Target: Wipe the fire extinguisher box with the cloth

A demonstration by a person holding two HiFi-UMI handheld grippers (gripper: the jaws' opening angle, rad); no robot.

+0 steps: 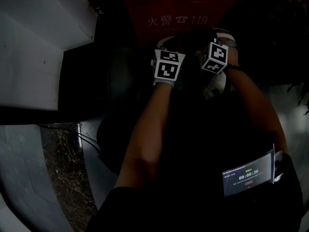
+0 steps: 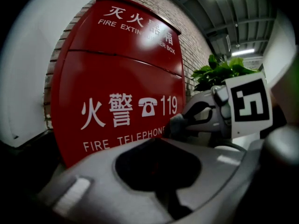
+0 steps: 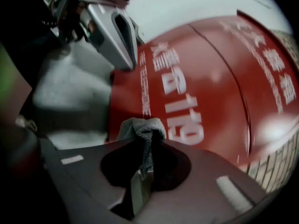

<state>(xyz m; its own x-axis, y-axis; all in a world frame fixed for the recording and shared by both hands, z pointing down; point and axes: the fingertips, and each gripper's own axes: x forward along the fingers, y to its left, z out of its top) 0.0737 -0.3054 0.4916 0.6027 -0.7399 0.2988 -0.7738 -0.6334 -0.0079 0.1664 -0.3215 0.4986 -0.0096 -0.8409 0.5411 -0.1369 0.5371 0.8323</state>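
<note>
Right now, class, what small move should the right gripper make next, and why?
Probably press the cloth forward onto the red box and stroke across it. The right gripper is shut on the cloth, whose bunched end faces the red box's lettered front; contact cannot be confirmed.

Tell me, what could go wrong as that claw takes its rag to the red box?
The right gripper pinches only a small wad of grey cloth, so rubbing could pull it loose. So little cloth pokes past the tips that they might scrape the fire extinguisher box directly. The left gripper, close beside it, could bump it.
</note>
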